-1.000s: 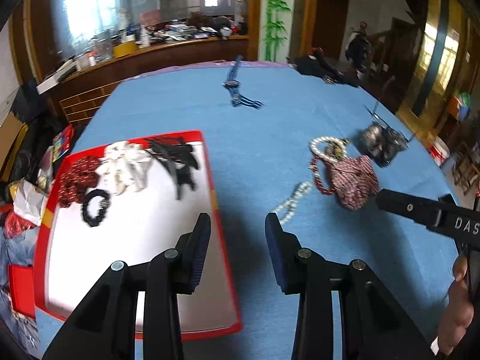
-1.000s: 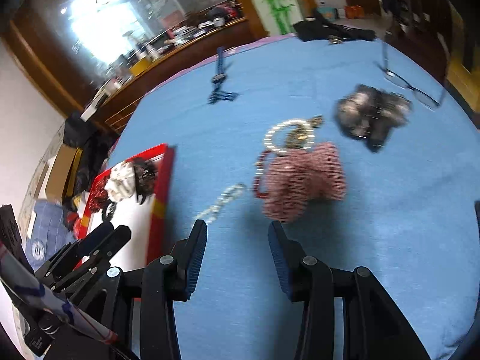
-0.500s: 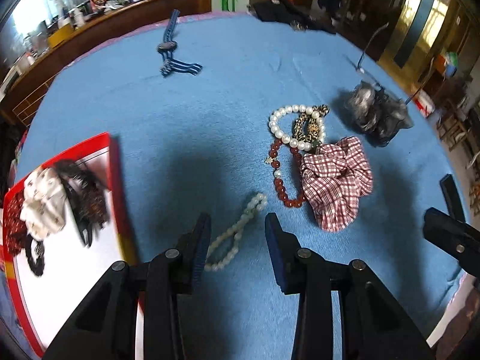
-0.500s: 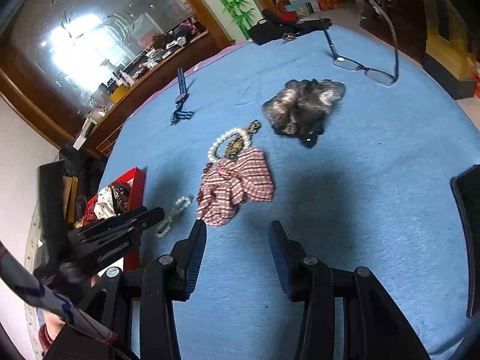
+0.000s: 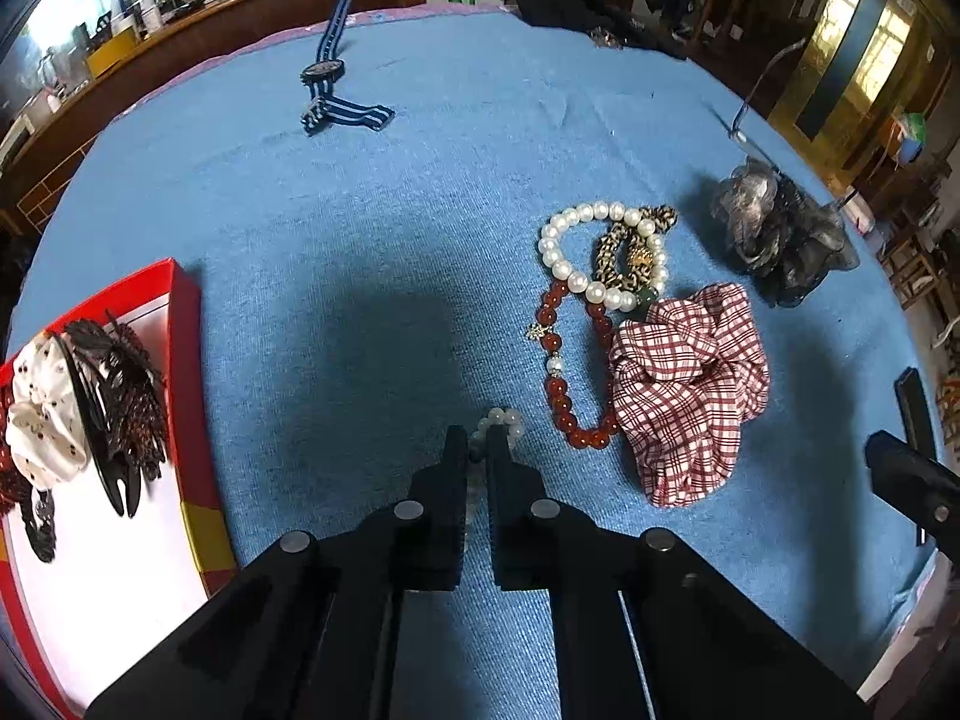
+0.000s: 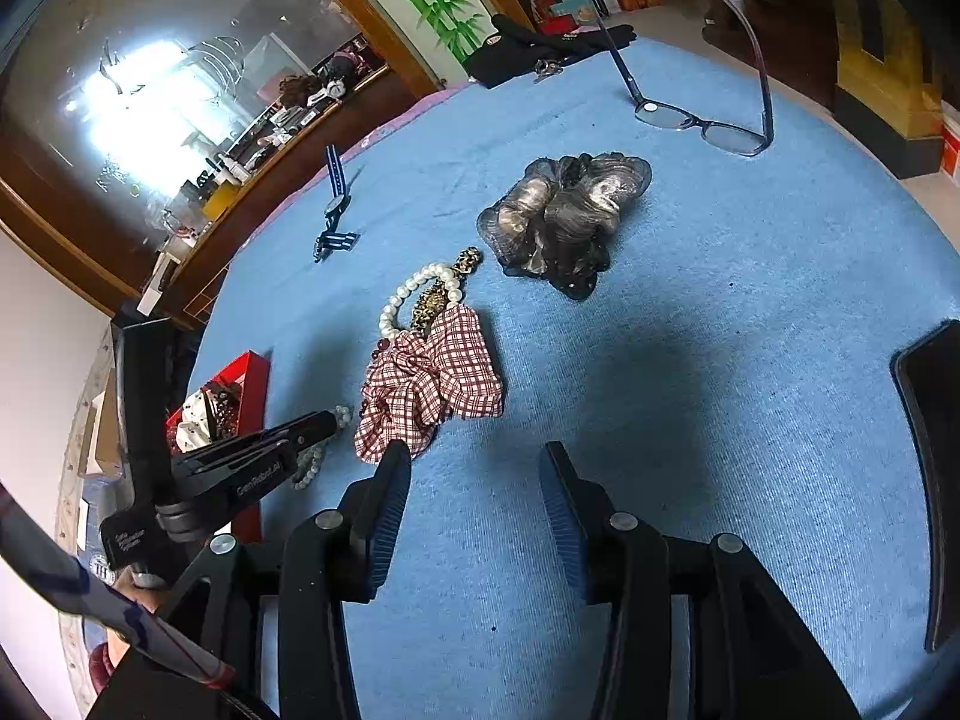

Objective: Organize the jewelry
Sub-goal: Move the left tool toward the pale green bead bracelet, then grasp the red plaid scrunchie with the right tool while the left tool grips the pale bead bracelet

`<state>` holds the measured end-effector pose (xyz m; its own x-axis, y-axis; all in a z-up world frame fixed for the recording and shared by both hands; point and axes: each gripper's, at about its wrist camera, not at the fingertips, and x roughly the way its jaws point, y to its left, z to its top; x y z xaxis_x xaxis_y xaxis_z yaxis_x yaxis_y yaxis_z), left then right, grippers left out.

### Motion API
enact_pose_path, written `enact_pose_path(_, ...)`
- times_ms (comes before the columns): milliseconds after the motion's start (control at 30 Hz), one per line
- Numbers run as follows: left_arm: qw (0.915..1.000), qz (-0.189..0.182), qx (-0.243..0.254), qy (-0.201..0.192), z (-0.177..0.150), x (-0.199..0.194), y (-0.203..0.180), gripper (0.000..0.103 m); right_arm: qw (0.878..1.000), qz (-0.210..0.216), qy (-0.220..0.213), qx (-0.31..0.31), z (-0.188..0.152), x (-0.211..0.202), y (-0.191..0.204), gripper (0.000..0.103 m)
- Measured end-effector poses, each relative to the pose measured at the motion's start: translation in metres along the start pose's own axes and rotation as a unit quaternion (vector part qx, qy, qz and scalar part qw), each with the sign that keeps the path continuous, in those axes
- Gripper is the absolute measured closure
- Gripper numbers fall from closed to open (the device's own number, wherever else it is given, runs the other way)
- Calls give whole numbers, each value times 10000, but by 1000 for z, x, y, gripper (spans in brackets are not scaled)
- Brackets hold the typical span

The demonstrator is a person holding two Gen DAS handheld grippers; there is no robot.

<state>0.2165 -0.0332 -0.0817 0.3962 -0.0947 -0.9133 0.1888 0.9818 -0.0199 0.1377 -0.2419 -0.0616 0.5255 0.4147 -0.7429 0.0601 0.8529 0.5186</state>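
With its jaws just closed, the left gripper (image 5: 477,441) apparently clenches the pale bead bracelet (image 5: 501,420) on the desk (image 5: 360,228): lift straight up, then carry toward the red tray (image 5: 186,324) at 9 o'clock.

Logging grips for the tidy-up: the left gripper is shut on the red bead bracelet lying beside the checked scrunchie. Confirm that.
Wrong bracelet. The left gripper is shut on the pale bead bracelet; the red bead bracelet lies untouched beside the checked scrunchie, as the left wrist view shows.
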Motion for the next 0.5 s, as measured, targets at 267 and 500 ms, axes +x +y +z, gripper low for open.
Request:
enact_pose_path(267, 9986, -279, -148, -426, -10, -37, 11, 98, 9997, -85, 173, -123, 22, 28, 18, 44)
enact_pose_path(500, 9960, -361, -225, -789, -21, -70, 16, 98, 9972, -360, 402, -513, 36, 65, 39, 27)
